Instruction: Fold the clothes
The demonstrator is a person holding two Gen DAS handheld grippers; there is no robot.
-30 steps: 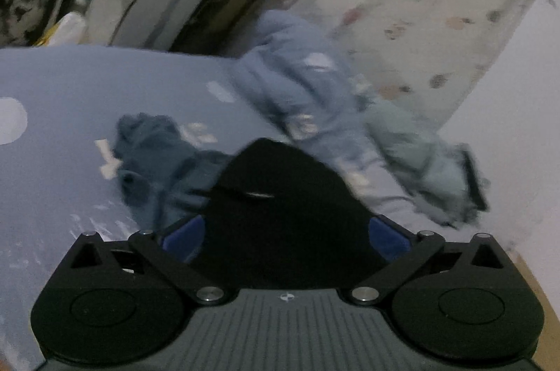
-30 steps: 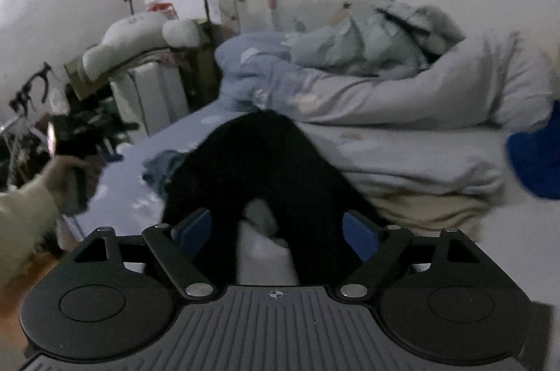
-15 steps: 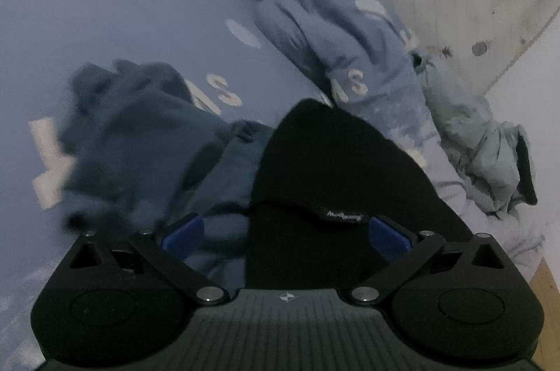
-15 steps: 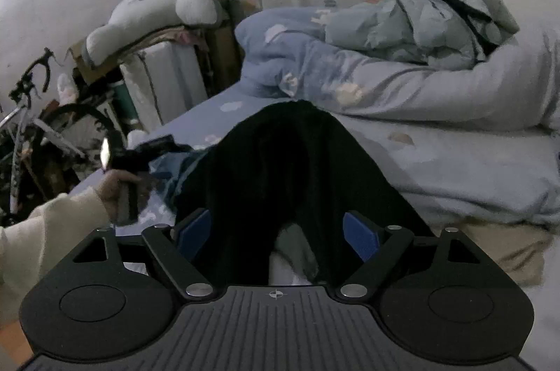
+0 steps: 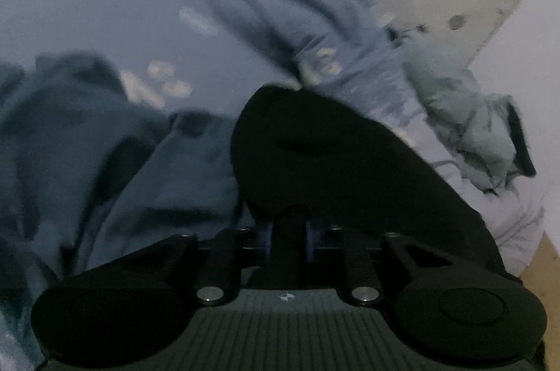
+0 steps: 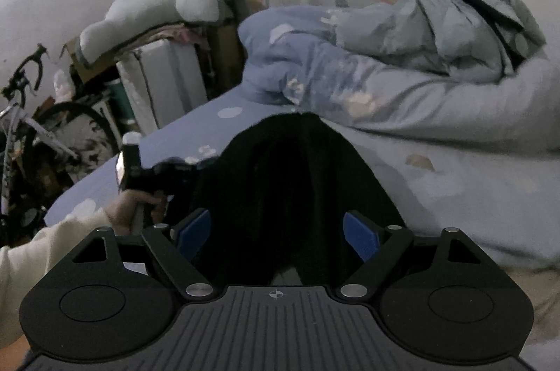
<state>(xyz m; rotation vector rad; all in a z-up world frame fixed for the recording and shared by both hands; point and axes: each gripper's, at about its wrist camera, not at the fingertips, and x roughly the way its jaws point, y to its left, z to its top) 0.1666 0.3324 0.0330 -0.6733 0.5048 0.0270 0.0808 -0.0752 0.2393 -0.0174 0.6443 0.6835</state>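
Left hand-held gripper (image 5: 289, 232) clamped on black garment (image 5: 325, 154), right hand-held gripper (image 6: 278, 232) wide open

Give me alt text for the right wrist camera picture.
The open right gripper straddles a black garment on a blue bed sheet. At left a hand holds the left gripper at the garment's edge; a rumpled duvet lies behind.

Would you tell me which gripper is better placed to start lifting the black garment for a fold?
Left, probably. The left gripper is shut on the black garment, while the right gripper is open, its blue pads either side of the cloth.
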